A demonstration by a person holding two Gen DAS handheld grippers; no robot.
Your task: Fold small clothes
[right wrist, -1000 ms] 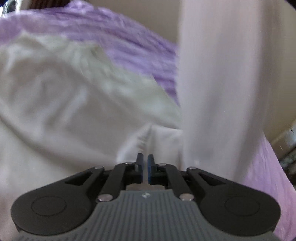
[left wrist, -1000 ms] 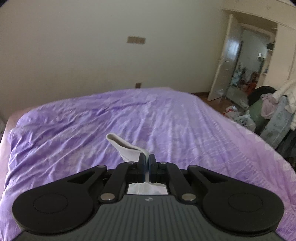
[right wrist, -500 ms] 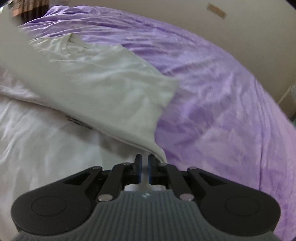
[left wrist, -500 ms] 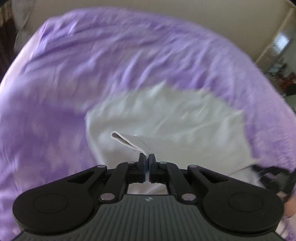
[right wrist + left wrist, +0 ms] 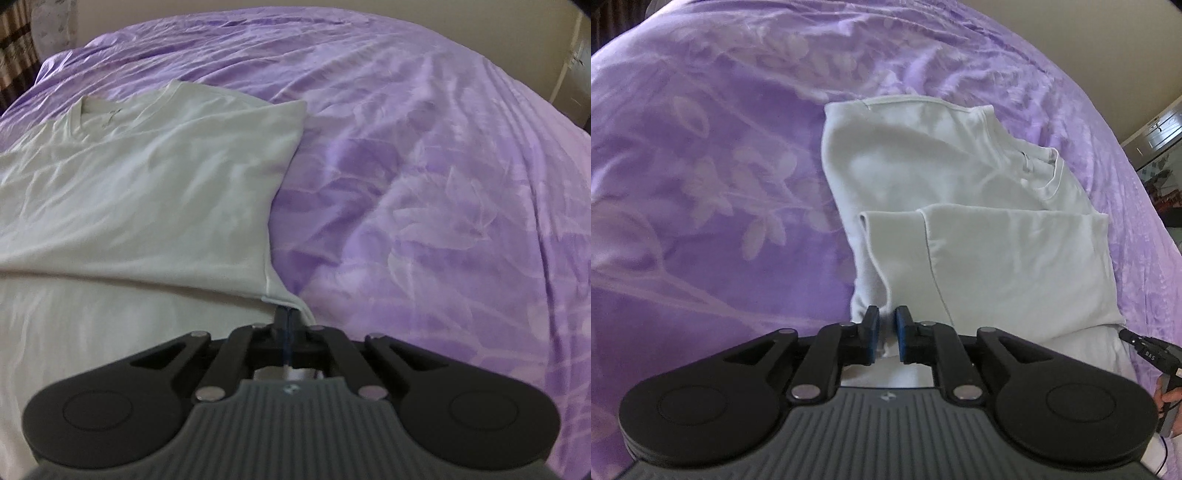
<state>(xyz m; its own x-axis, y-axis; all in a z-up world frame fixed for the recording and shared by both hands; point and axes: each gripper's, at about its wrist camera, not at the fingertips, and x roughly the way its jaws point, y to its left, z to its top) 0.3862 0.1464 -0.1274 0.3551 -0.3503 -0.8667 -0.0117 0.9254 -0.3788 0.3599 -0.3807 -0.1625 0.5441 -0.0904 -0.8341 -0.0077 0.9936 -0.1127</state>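
Note:
A white T-shirt lies on the purple bedspread, its lower part folded up over its chest; the collar shows at the far right. My left gripper hovers at the near left corner of the fold. Its jaws are opening, with a ridge of cloth loose between the blue pads. In the right wrist view the T-shirt fills the left, and my right gripper is shut on its near right hem corner. The right gripper's tip also shows at the left wrist view's edge.
The purple bedspread stretches wide to the right of the shirt and beyond it. A hand holds the right tool at the frame edge. A beige wall and furniture stand past the bed's far side.
Both grippers came down from a raised position and laid the shirt's lower half over its upper half. The left jaws, shut on the hem before, now stand slightly apart.

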